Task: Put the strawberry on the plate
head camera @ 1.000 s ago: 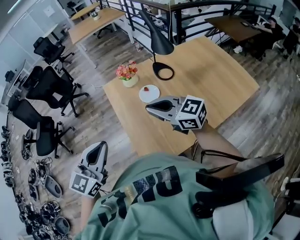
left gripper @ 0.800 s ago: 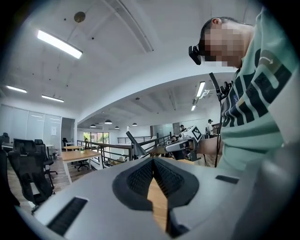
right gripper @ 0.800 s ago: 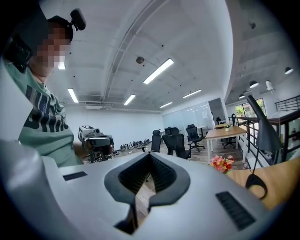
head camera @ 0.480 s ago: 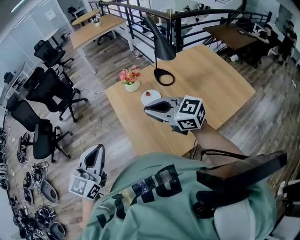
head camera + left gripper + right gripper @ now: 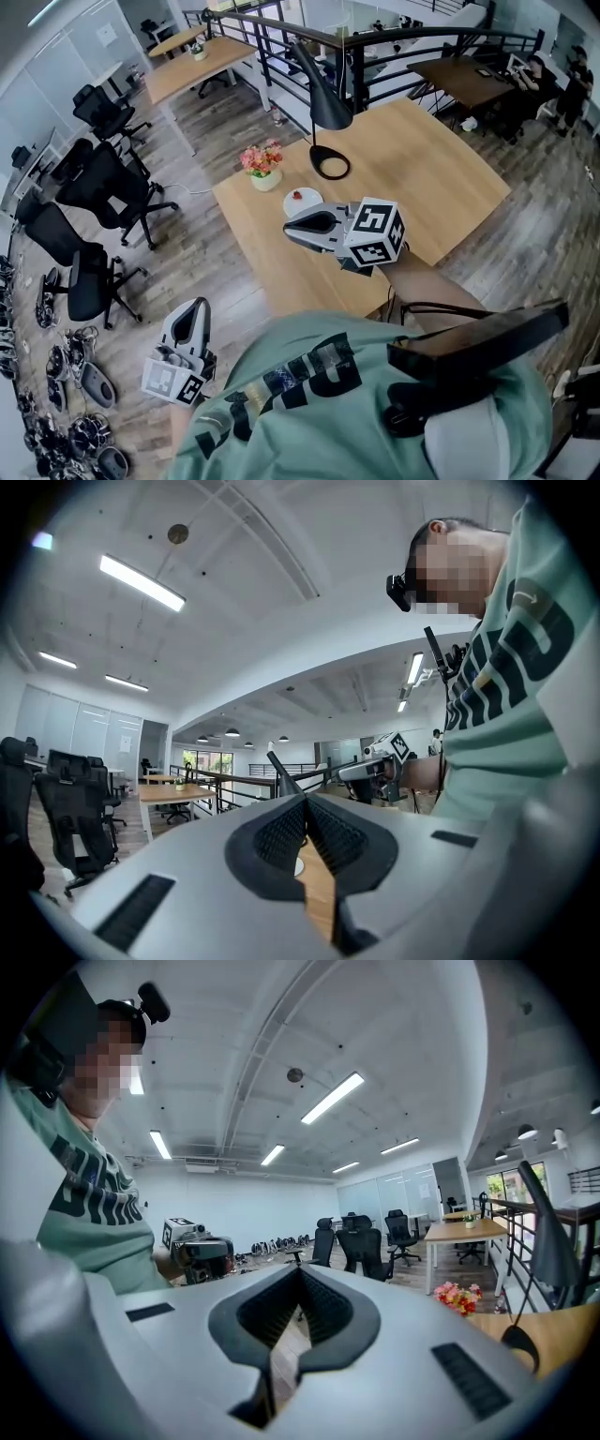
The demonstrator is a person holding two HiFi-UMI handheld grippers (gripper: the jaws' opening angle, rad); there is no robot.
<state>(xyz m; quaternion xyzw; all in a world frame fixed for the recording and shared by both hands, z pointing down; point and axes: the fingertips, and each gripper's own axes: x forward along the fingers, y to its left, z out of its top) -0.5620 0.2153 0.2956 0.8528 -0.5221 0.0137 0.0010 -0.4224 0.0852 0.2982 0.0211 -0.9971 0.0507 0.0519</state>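
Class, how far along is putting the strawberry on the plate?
Done: the strawberry lies on the plate. In hand: nothing; the right gripper and left gripper are both shut and empty, off the plate. Left: nothing that shows.

Strawberry (image 5: 296, 195) on plate (image 5: 310, 200), near flowers (image 5: 262, 157) and lamp base (image 5: 330, 166), all on table (image 5: 441, 178)

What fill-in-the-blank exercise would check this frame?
The strawberry lies on the white ____.
The left gripper and the right gripper both have their jaws ____, with nothing between them.
The pot near the lamp holds pink ____.
Missing words: plate; shut; flowers.
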